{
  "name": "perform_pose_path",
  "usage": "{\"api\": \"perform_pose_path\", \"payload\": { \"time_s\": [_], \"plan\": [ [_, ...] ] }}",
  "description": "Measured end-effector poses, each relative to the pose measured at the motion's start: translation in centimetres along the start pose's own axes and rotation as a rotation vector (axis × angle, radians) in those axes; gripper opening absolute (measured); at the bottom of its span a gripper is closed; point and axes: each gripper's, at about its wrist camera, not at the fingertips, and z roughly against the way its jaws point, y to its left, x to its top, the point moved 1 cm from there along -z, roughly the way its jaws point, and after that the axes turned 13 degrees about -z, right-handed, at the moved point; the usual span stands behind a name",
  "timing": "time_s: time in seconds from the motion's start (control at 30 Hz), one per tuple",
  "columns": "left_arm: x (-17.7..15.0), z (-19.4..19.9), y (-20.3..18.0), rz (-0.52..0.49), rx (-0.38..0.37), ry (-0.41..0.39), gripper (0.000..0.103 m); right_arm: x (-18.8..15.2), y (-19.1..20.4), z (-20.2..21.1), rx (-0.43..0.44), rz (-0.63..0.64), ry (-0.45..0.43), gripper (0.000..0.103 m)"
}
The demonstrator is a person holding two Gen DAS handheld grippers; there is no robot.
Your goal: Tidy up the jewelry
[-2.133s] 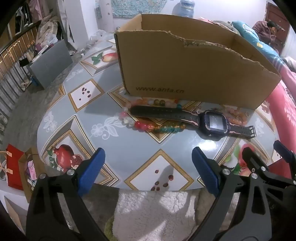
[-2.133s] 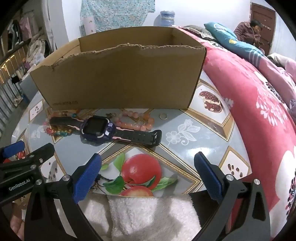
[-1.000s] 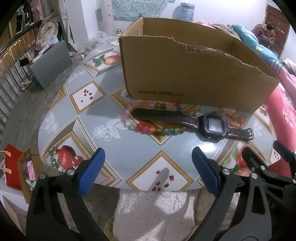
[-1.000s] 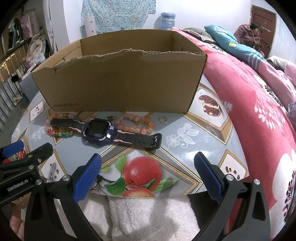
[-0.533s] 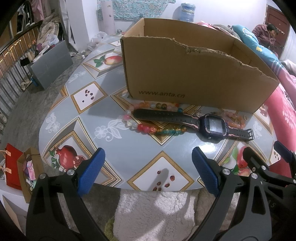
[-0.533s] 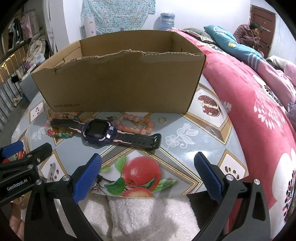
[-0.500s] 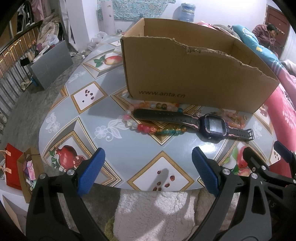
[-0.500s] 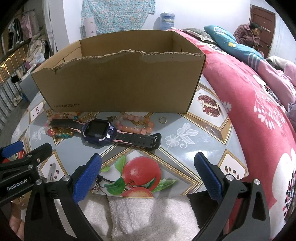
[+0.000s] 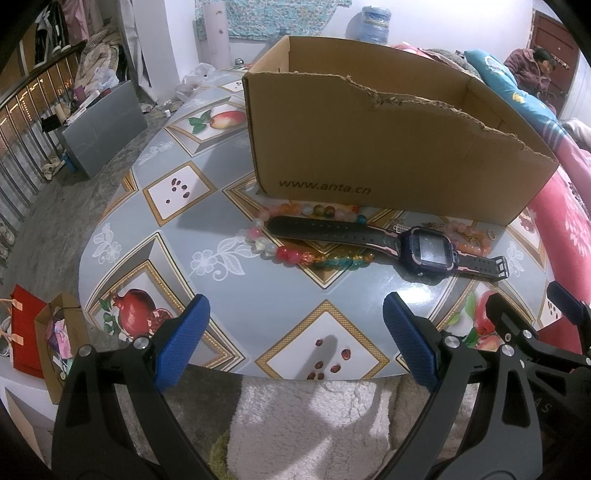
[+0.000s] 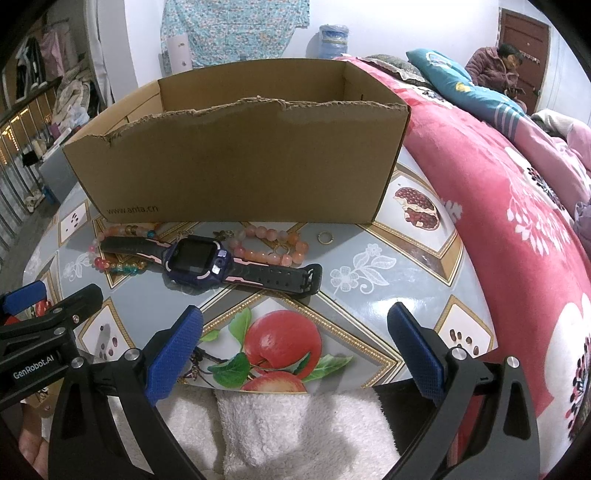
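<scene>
Fruit-patterned tabletop [image 9: 207, 221] beside a red bed [image 10: 517, 206]; left claw [image 9: 295, 332] and right claw [image 10: 295, 339] gape empty.

A lived-in home bedroom is shown: a red floral quilted bed [image 10: 517, 192] on the right, hung clothes [image 9: 48, 22] far left, a fruit-patterned bench [image 9: 207, 221].

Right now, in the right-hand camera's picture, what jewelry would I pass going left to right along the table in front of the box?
Multicolored bead bracelet → smartwatch face → pink bead bracelet → small gold ring.
</scene>
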Motion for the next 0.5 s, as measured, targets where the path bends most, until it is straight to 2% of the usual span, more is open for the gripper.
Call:
{"api": "perform_pose_path", "payload": {
  "time_s": [0.5],
  "plan": [
    [-0.02,0.00,0.02,0.000,0.000,-0.001,0.091,-0.08,-0.04,0.09,0.001,-0.005,0.000,0.098]
  ]
}}
